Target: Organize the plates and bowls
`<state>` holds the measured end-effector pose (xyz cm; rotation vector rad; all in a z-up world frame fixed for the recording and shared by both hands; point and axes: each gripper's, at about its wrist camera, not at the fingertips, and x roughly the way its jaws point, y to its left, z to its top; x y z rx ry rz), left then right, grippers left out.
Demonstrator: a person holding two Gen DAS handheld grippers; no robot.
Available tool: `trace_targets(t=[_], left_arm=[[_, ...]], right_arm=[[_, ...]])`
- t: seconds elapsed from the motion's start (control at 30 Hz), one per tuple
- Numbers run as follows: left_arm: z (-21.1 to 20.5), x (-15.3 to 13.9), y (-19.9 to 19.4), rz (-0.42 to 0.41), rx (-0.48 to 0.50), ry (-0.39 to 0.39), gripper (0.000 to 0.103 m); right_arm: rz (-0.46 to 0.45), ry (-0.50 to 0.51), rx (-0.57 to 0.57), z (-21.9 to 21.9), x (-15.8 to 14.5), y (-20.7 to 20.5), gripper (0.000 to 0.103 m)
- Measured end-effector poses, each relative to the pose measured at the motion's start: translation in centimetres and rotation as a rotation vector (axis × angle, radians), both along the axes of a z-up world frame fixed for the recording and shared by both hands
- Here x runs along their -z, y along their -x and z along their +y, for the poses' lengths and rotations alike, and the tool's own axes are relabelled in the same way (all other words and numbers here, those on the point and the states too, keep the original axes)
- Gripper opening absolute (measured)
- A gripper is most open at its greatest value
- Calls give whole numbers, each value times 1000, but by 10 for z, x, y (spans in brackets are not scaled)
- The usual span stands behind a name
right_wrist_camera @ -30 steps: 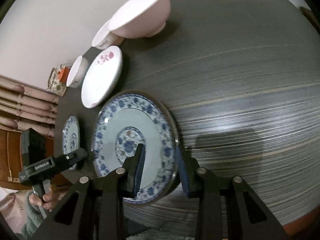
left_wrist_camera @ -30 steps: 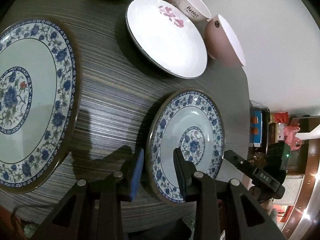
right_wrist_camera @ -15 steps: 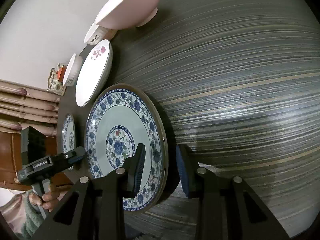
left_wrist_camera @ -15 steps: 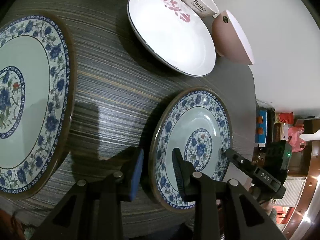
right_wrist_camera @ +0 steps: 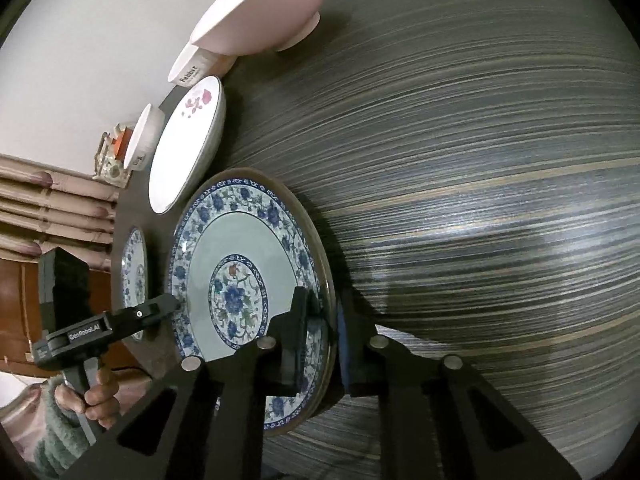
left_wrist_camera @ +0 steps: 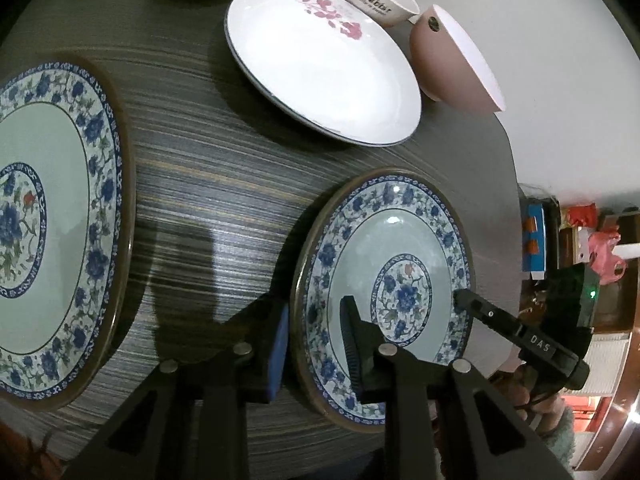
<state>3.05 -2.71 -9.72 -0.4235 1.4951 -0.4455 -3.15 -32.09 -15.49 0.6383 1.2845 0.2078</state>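
The right tool [right_wrist_camera: 323, 336] gripped the rim of the large plate [right_wrist_camera: 240, 272] on the surface [right_wrist_camera: 480, 200]. The left tool [left_wrist_camera: 314, 344] sat open astride the rim of the small plate [left_wrist_camera: 384, 280], left of the large plate. Beyond lay a white plate [left_wrist_camera: 324, 64].

The left hand-held gripper [left_wrist_camera: 314, 340] points forward and slightly down, its two fingers parted with a clear gap between the pads. The right hand-held gripper [right_wrist_camera: 322, 340] is angled the same way, its fingers drawn close together. A bare hand [right_wrist_camera: 100, 396] in a fuzzy green sleeve grips the left handle
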Motion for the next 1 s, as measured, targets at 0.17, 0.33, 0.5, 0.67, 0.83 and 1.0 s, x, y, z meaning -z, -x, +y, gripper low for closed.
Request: trace_targets(t=[0.17, 0.33, 0.5, 0.67, 0.83, 1.0], left_arm=[[2, -5, 5, -15, 15, -1, 24], [13, -13, 9, -30, 16, 7, 24], [28, -26, 10, -59, 14, 12, 24], [50, -38, 12, -92, -20, 3, 24], [78, -50, 9, -120, -66, -11, 24], [112, -63, 4, -150, -95, -25, 24]], right_arm=[[-14, 17, -3, 3, -8, 5, 14], [-23, 20, -6, 7, -18, 11, 13], [-44, 29, -12, 17, -30, 14, 13], [-70, 30, -34, 33, -41, 8, 13], [-94, 28, -72, 57, -51, -3, 13], [-119, 20, -110, 82, -60, -15, 13]])
